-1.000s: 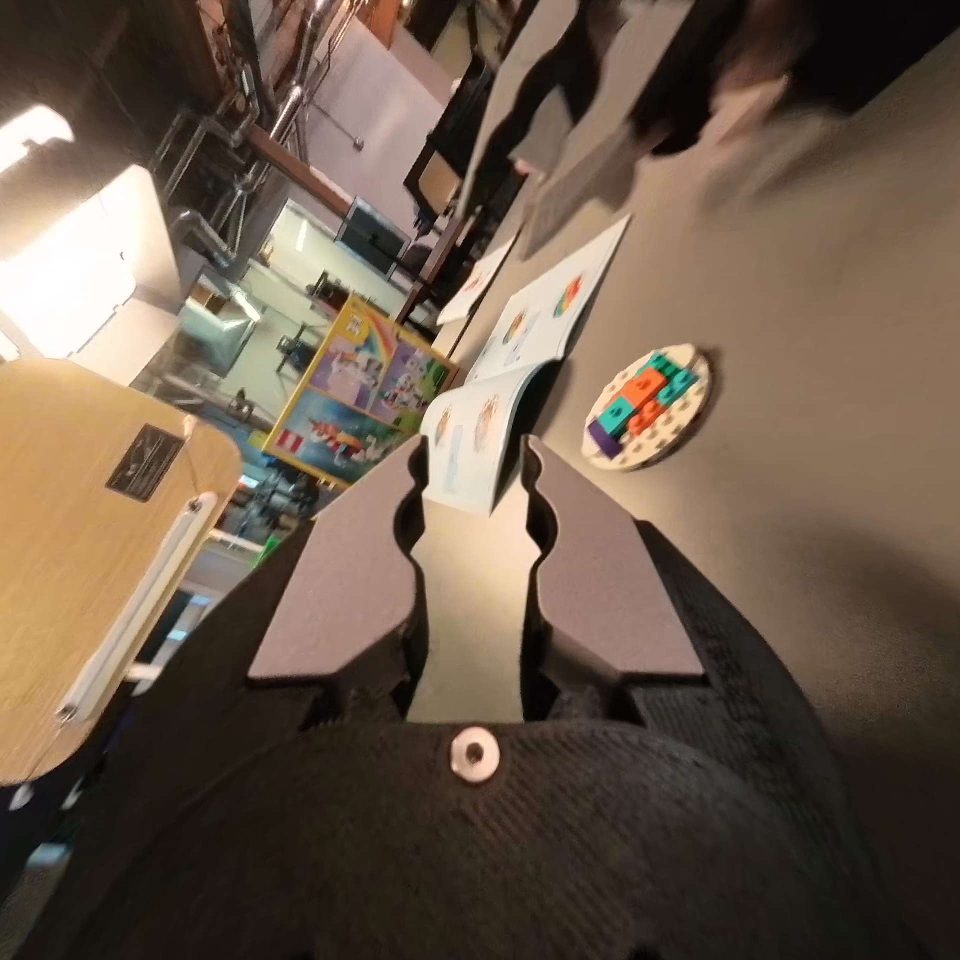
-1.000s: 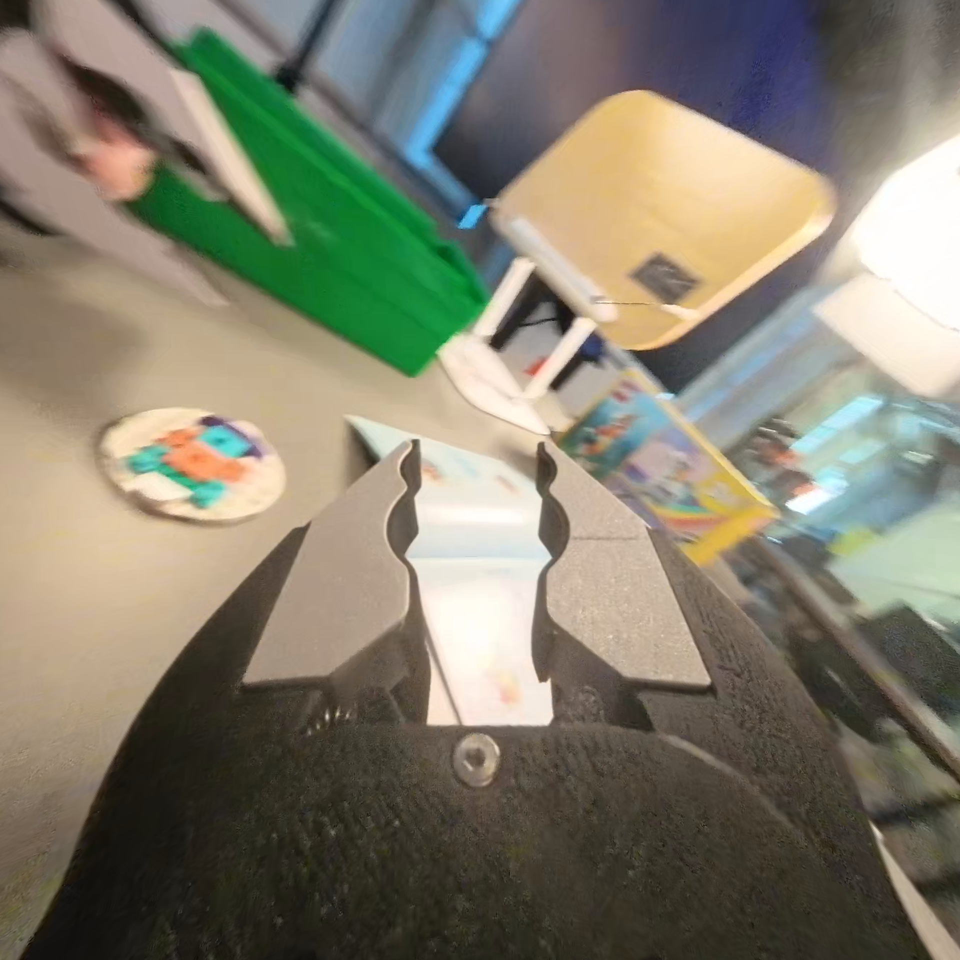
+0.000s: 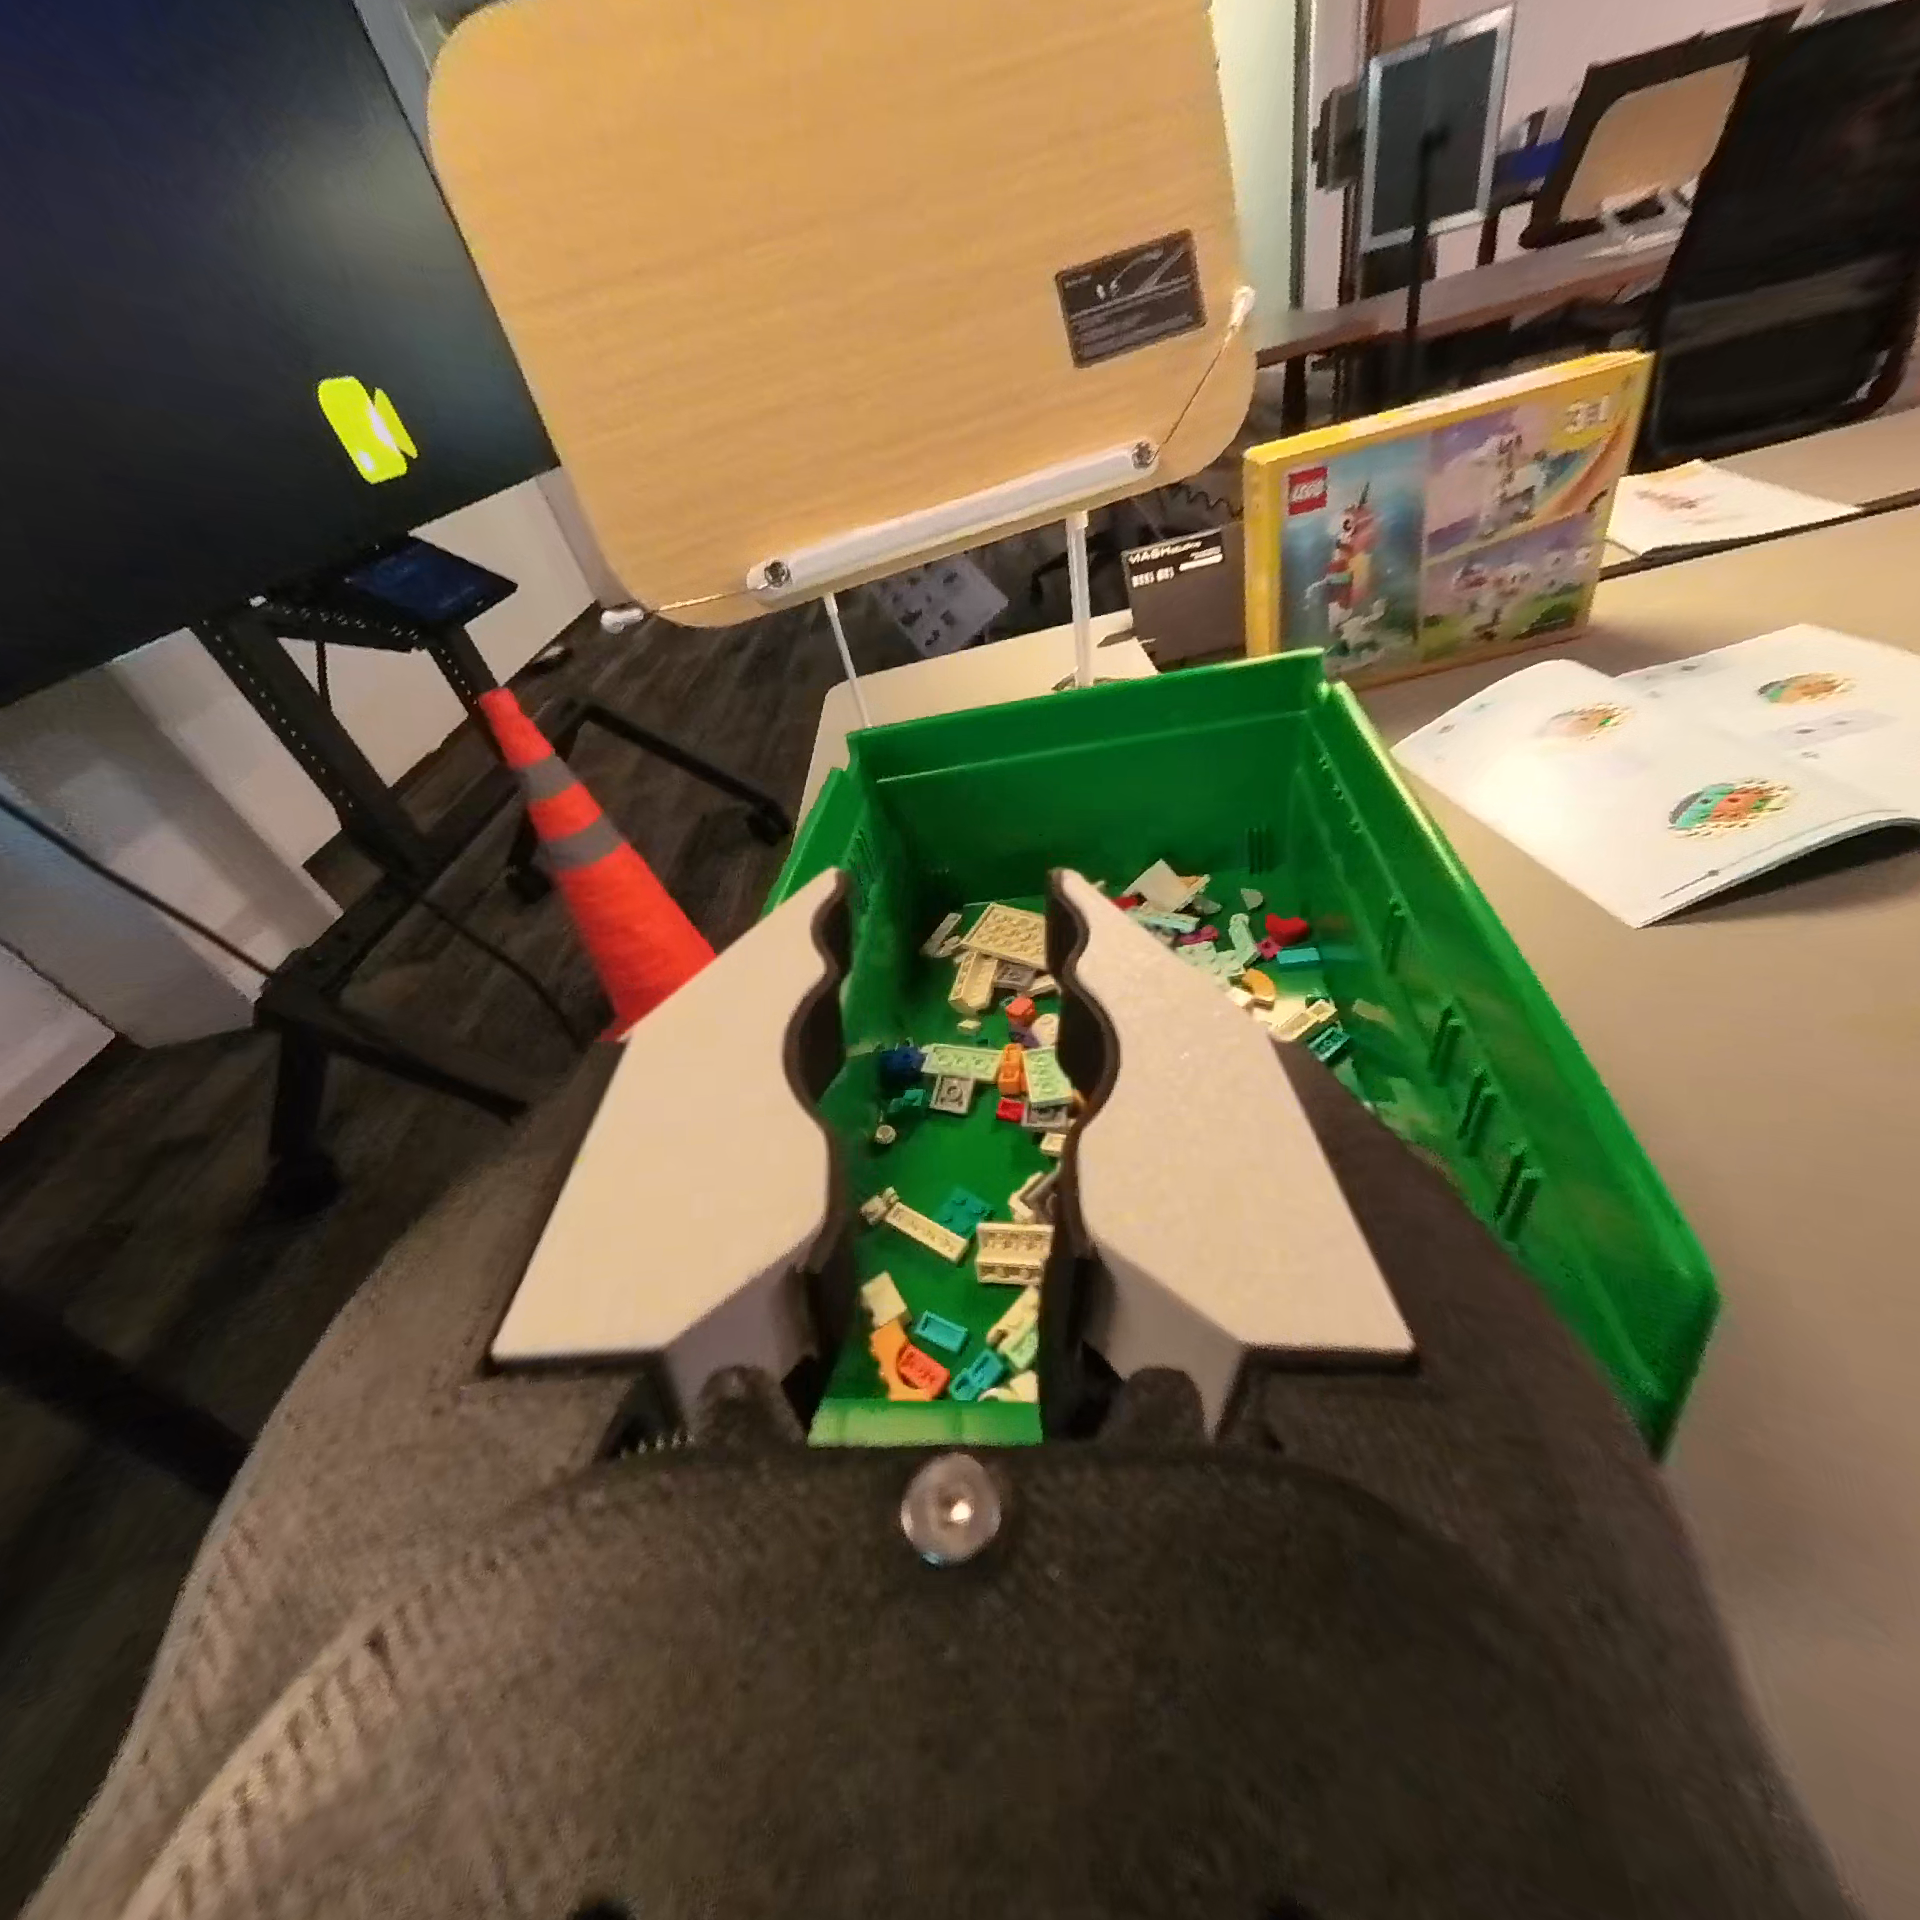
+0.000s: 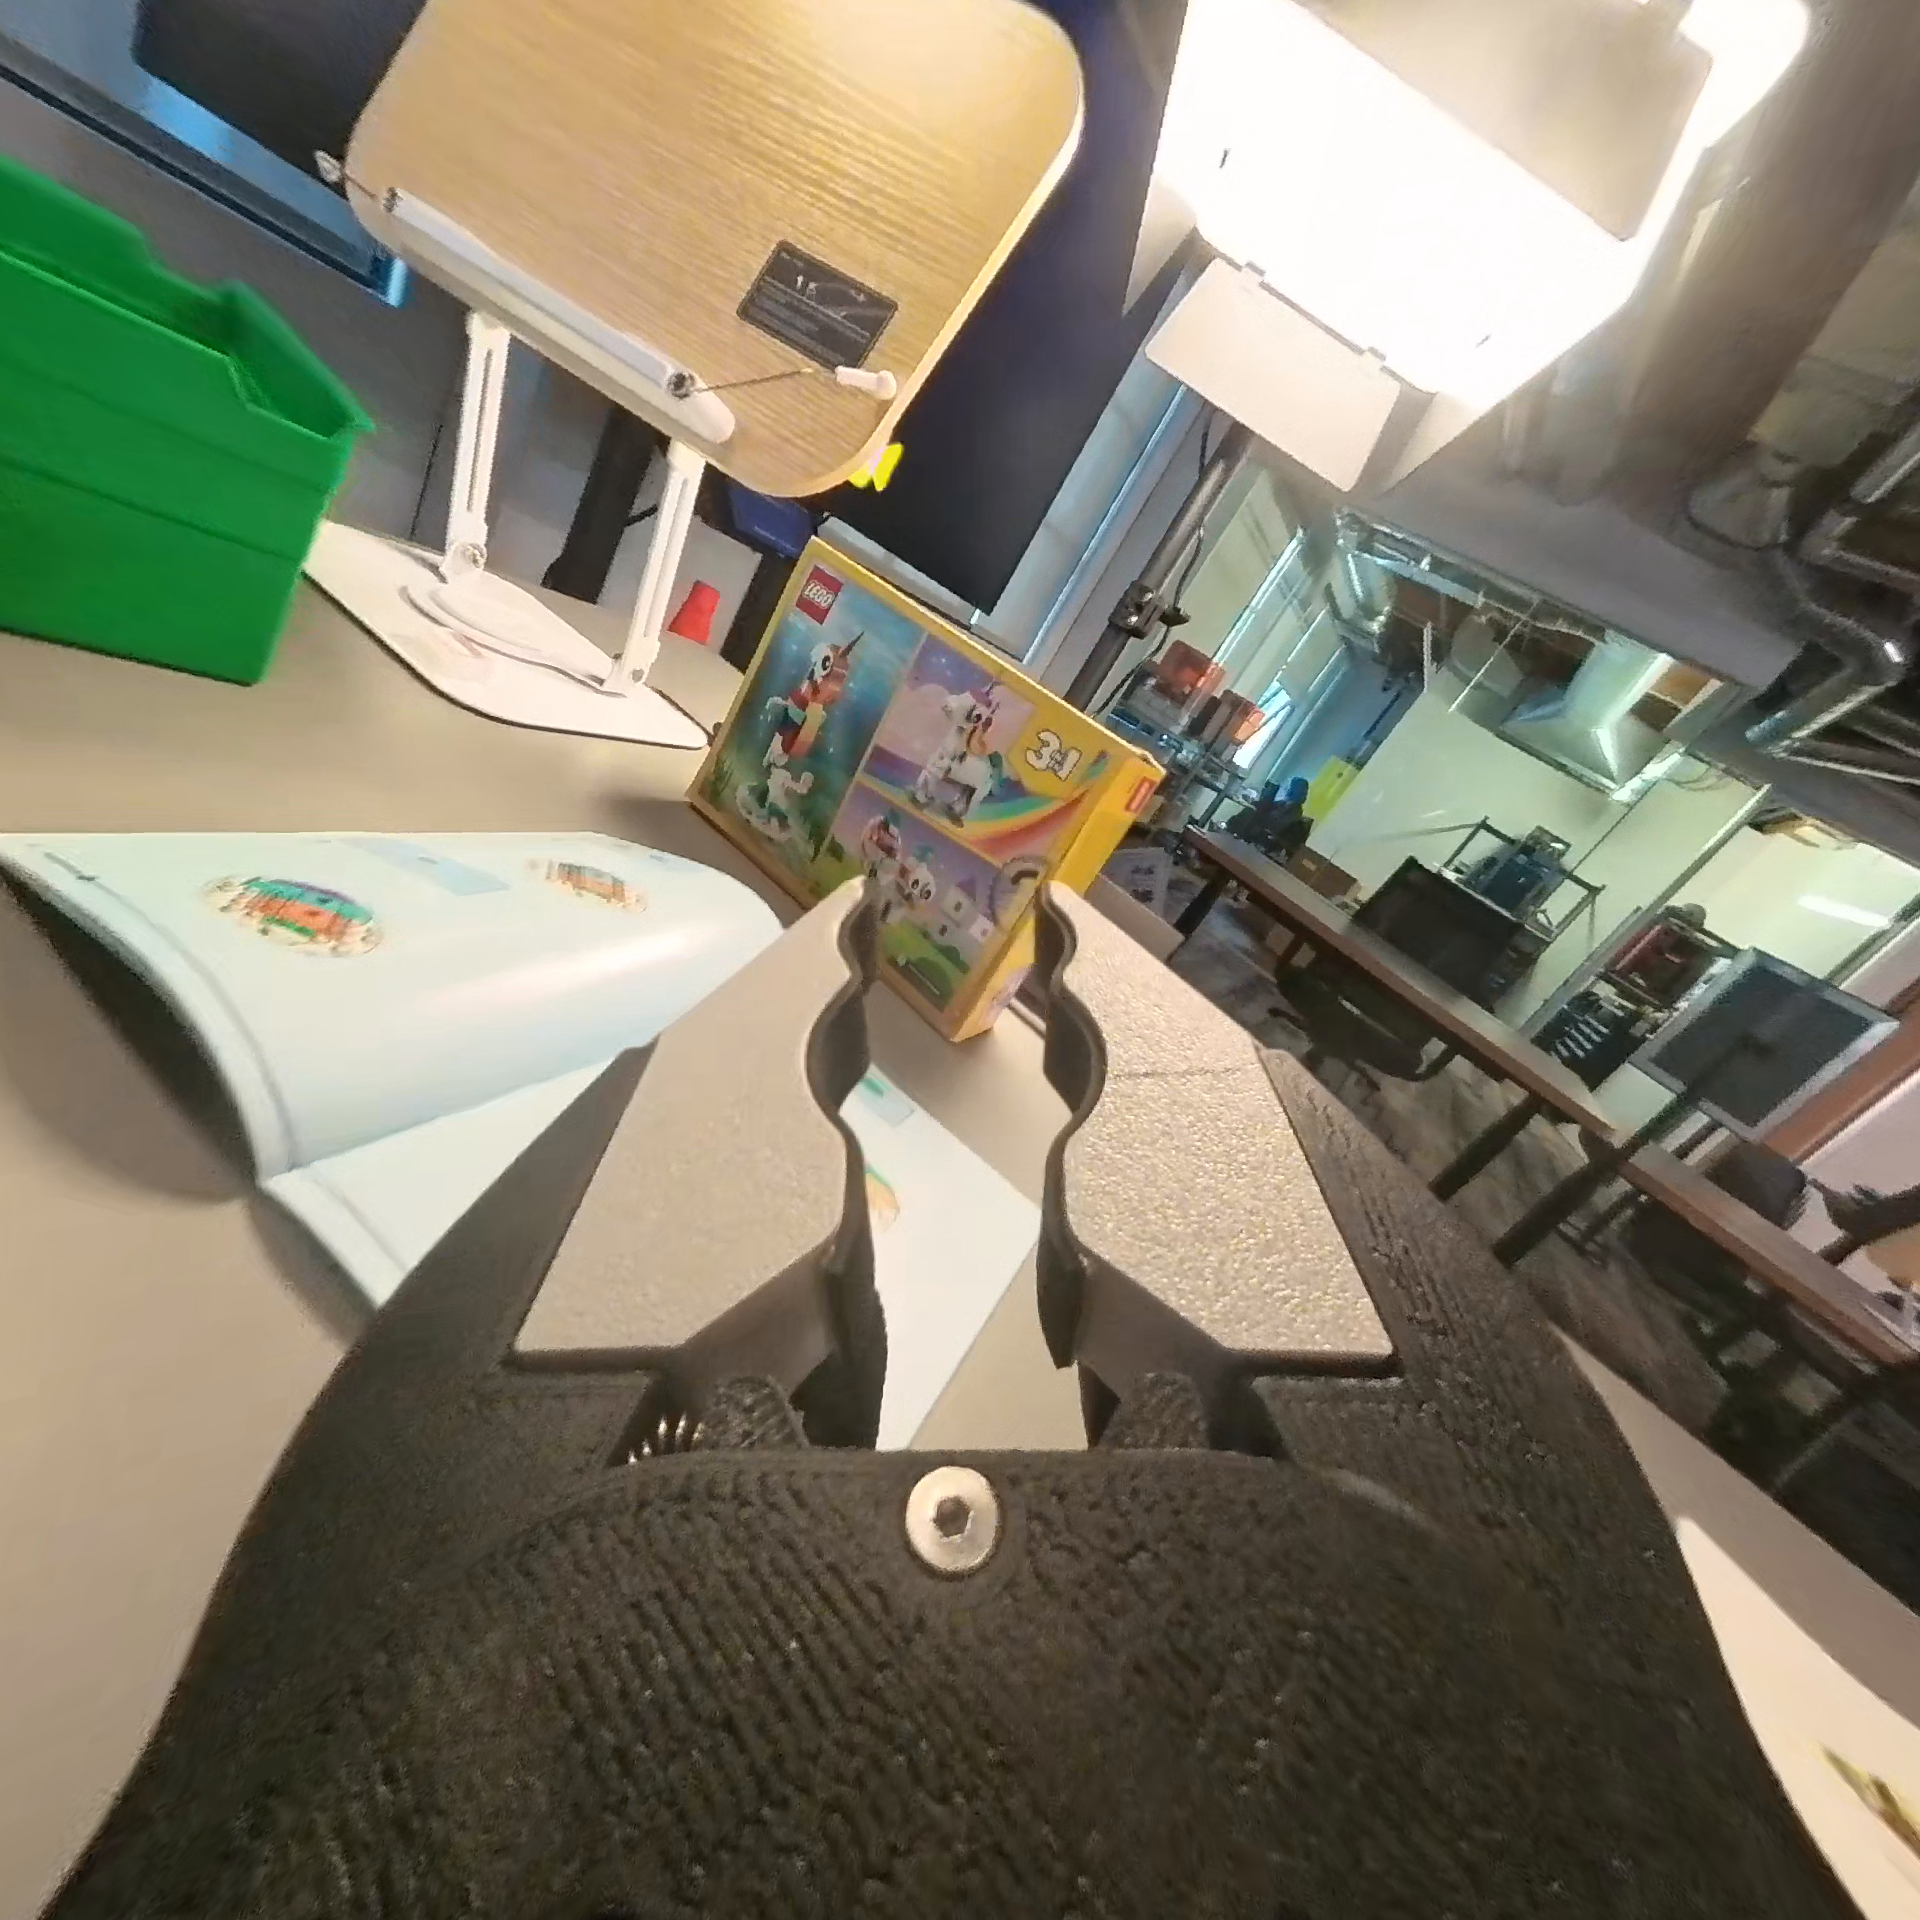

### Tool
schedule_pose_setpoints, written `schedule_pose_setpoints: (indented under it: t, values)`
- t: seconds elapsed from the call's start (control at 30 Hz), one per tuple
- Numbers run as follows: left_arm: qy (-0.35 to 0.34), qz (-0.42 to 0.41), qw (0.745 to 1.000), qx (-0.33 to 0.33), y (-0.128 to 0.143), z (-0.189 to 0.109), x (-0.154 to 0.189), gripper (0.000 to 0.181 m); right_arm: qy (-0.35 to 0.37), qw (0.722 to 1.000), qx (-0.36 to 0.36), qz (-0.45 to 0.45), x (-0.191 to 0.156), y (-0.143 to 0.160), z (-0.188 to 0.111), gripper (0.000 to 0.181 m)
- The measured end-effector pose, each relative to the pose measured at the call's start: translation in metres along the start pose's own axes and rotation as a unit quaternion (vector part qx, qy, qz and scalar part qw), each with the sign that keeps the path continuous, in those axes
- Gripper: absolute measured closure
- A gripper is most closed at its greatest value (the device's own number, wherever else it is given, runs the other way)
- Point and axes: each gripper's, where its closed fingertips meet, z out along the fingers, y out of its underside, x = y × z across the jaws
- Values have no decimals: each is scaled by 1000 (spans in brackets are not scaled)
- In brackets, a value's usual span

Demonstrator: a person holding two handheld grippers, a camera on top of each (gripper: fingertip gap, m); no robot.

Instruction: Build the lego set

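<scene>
L gripper (image 3: 945,894) hangs over green bin (image 3: 1455,997), jaws apart, empty; loose lego pieces (image 3: 987,1081) lie below/between them. R gripper (image 4: 951,899) jaws apart, empty, above instruction booklet (image 4: 395,977) on worktop (image 4: 156,1351).

Loose multicoloured lego pieces (image 3: 987,1101) scattered flat across floor of green bin (image 3: 1455,997).

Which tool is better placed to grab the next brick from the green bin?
Left. The left tool is open and hangs right above the green bin, loose bricks showing between its fingers. The right tool, also open, points at the set box over the instruction booklet, bin off to its side.
</scene>
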Motion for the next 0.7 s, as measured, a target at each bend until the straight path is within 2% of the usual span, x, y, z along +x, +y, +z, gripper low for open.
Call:
schedule_pose_setpoints:
  t: [0.23, 0.5, 0.6, 0.7]
  values:
    - [-30, -16, 999, -33, 6, 3, -16, 143, 39, 999, 5, -25, 17, 6, 26, 154]
    - [-35, 22, 992, -121, 24, 6, -33, 142, 47, 996, 21, -66, 16, -1, 24, 158]
    - [33, 43, 980, -190, 36, 15, -26, 145, 19, 998, 21, -65, 7, 1, 27, 158]
    - [106, 67, 948, -294, 65, 23, -15, 148, 11, 998, 15, -63, 5, 4, 29, 158]
